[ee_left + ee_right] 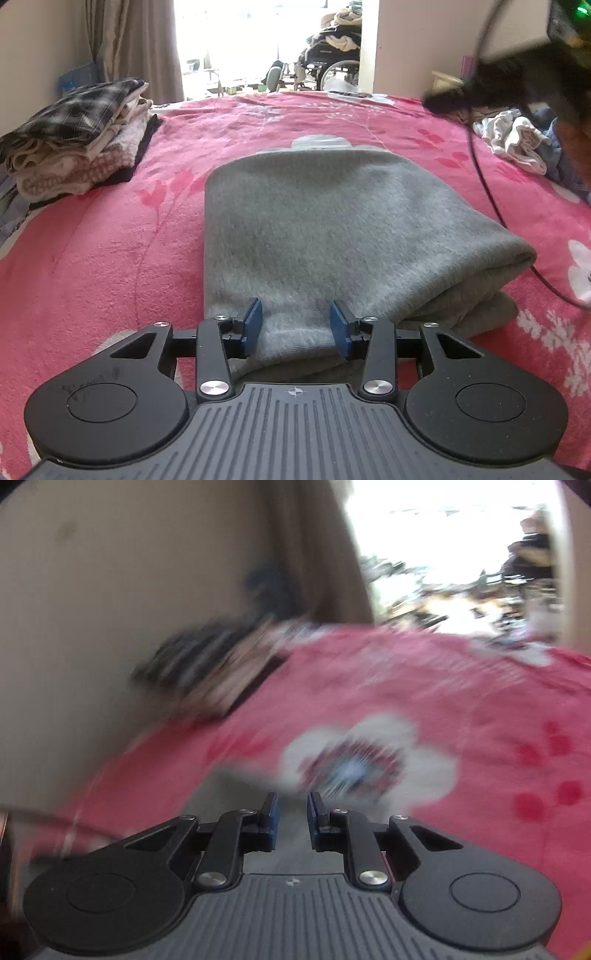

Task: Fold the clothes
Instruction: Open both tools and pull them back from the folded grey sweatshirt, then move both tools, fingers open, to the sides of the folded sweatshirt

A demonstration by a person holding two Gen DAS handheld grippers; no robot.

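Observation:
A grey garment [325,221] lies folded into a thick rectangle on the pink flowered blanket [103,251]. My left gripper [297,325] is at the garment's near edge. A bunched fold of grey cloth fills the gap between its blue pads [254,325], and they press on it from both sides. The right wrist view is blurred by motion. There my right gripper [293,823] hovers above the blanket [480,738] with a narrow gap and nothing between its pads. A strip of the grey garment [236,794] shows just below its fingers.
A stack of folded clothes [77,136] topped by a plaid piece sits at the far left by the wall and also shows as the stack [207,672]. Loose white and blue laundry [517,140] lies at the right. A black cable [487,192] hangs across the right side. A wheelchair [332,55] stands beyond the bed.

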